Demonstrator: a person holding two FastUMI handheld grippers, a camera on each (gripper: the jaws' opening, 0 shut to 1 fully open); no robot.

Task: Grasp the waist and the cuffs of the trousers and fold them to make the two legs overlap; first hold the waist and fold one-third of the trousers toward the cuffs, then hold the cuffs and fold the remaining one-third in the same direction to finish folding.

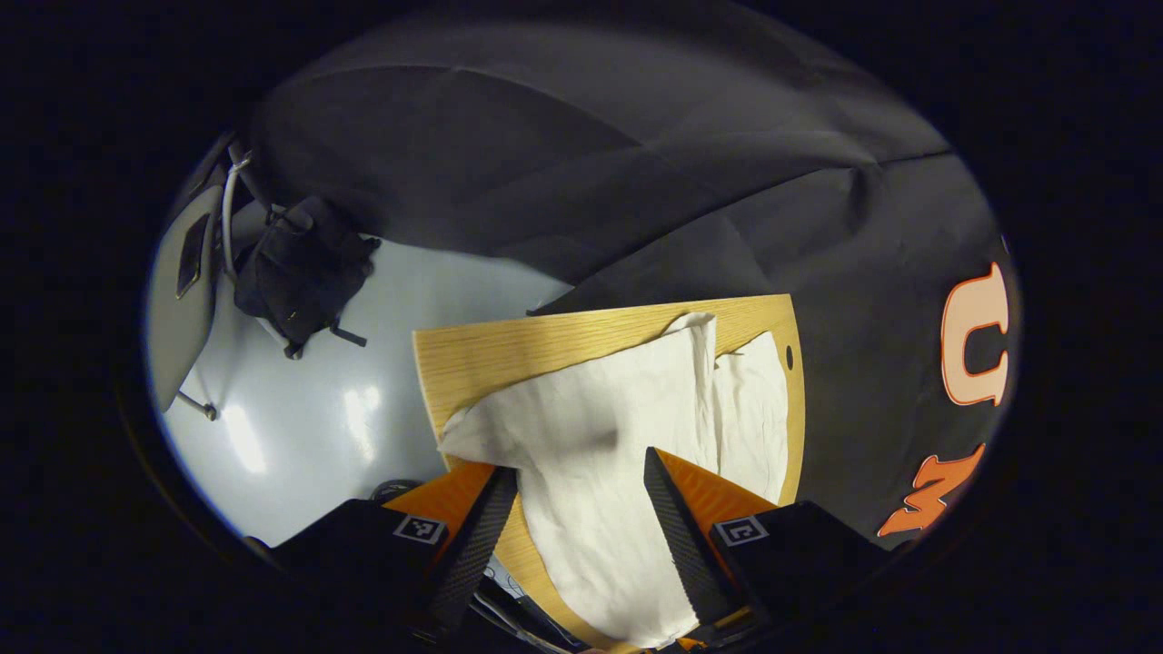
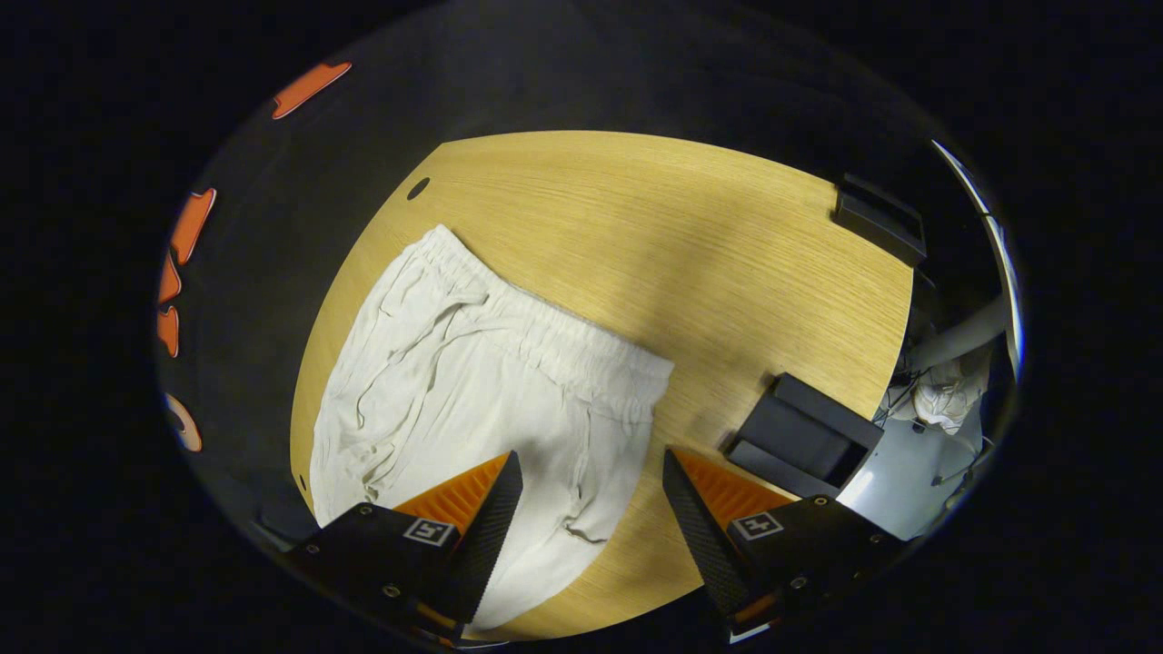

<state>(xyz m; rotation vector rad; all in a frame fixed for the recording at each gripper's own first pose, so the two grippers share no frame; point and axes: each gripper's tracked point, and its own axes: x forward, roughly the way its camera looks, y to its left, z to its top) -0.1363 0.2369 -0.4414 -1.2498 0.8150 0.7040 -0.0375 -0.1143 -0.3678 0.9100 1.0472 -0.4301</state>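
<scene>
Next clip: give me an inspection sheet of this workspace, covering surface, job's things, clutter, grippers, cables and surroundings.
Surface: light wood-grain table with a small dark hole near its far edge.
Job's things: white cloth trousers lying spread and wrinkled, elastic waistband toward the table's middle; no third-fold made yet.
Clutter: two black box-like holders, one near the right gripper, one at the far edge.
Grippers: left gripper open above the trousers; right gripper open above their edge; neither grips cloth.
Cables: thin cables beyond the table's edge; a pale cable by the black bag.
Surroundings: black cloth wall, grey floor, black bag.
</scene>
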